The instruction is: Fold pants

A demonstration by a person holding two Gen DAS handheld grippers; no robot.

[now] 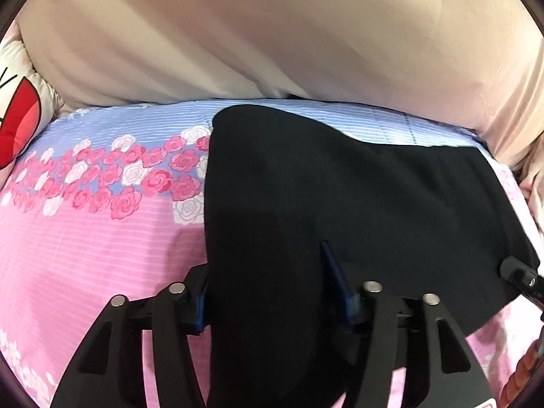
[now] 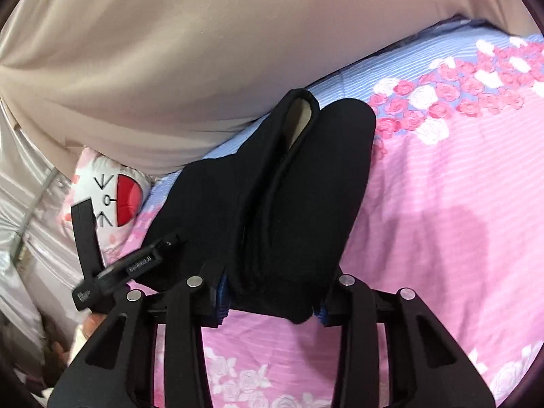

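The black pants (image 1: 340,183) lie on a pink and blue rose-print bedsheet (image 1: 85,248). My left gripper (image 1: 268,272) has a thick fold of the pants between its blue-padded fingers (image 1: 331,268) and holds it raised. In the right wrist view the pants (image 2: 272,187) bunch up lengthwise, with the open waistband at the far end. My right gripper (image 2: 268,302) is shut on the near edge of the pants. The left gripper's body (image 2: 129,268) shows at the left of that view, and the right gripper's tip (image 1: 516,272) at the right edge of the left view.
A large beige duvet (image 1: 272,34) is heaped along the far side of the bed, also in the right wrist view (image 2: 153,51). A white cartoon pillow with a red mouth (image 1: 20,108) lies at the left, also seen in the right view (image 2: 115,197).
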